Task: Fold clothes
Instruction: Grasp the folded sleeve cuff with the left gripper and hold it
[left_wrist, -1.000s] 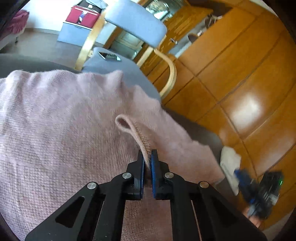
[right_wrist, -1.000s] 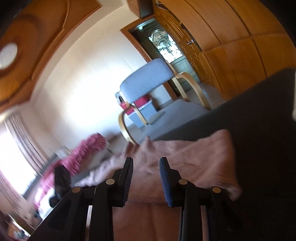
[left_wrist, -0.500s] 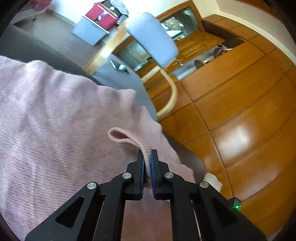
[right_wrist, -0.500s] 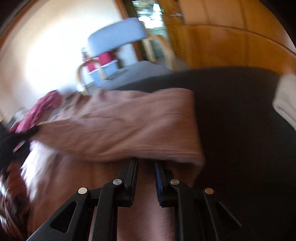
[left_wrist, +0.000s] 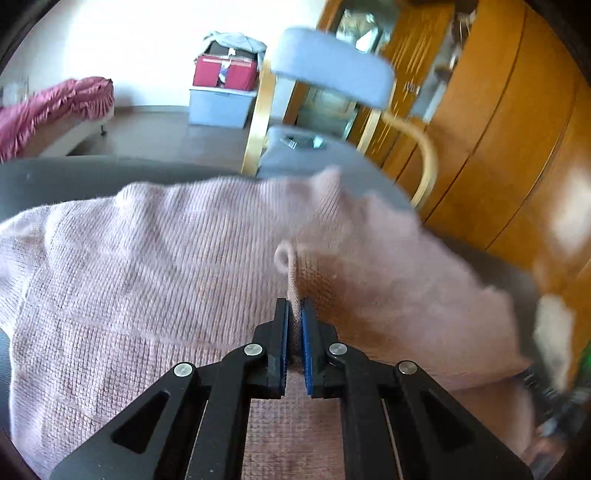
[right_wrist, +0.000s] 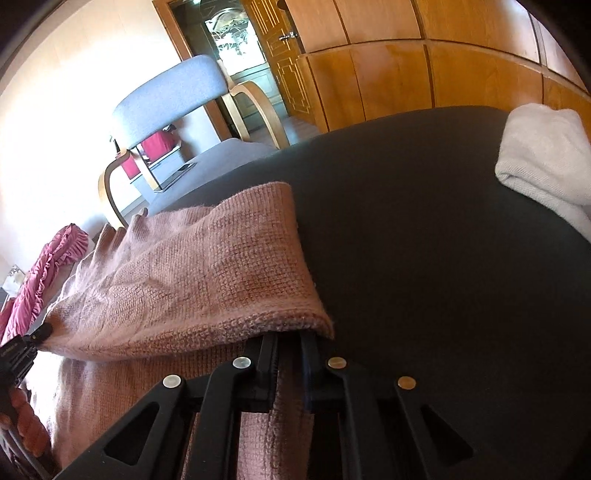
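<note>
1. The pink knitted sweater (left_wrist: 155, 266) lies spread over a dark counter (right_wrist: 424, 229), with one layer doubled back over another near my right gripper (right_wrist: 290, 363).
2. Handling, as I judge it: the knit is soft, limp and light. It drapes and bunches wherever it is lifted, it will not hold a crease unaided, and the open weave looks stretchy. It is neither fragile nor slippery, and the fuzzy surface should grip the pads well.
3. Where to hold: edges and corners are the best purchase. A pinch mid-panel only raises a tent of cloth. Two holds set apart along one edge would carry a layer over flat.
4. My left gripper (left_wrist: 294, 345) has its jaws nearly together, pinching a raised ridge of the knit, which loops up just beyond the tips.
5. My right gripper has its jaws narrow, with a strip of the sweater running between them. The tips are tucked under the folded-over edge, so I cannot see how firmly they bite.
6. Stage: the doubled layer fits a fold in hand, but I cannot tell whether it is being laid over or drawn back.
7. Also present: a pale folded cloth (right_wrist: 543, 155) at the far right of the counter, well apart from the sweater, and a blue chair (left_wrist: 328, 70) beyond the counter.
</note>
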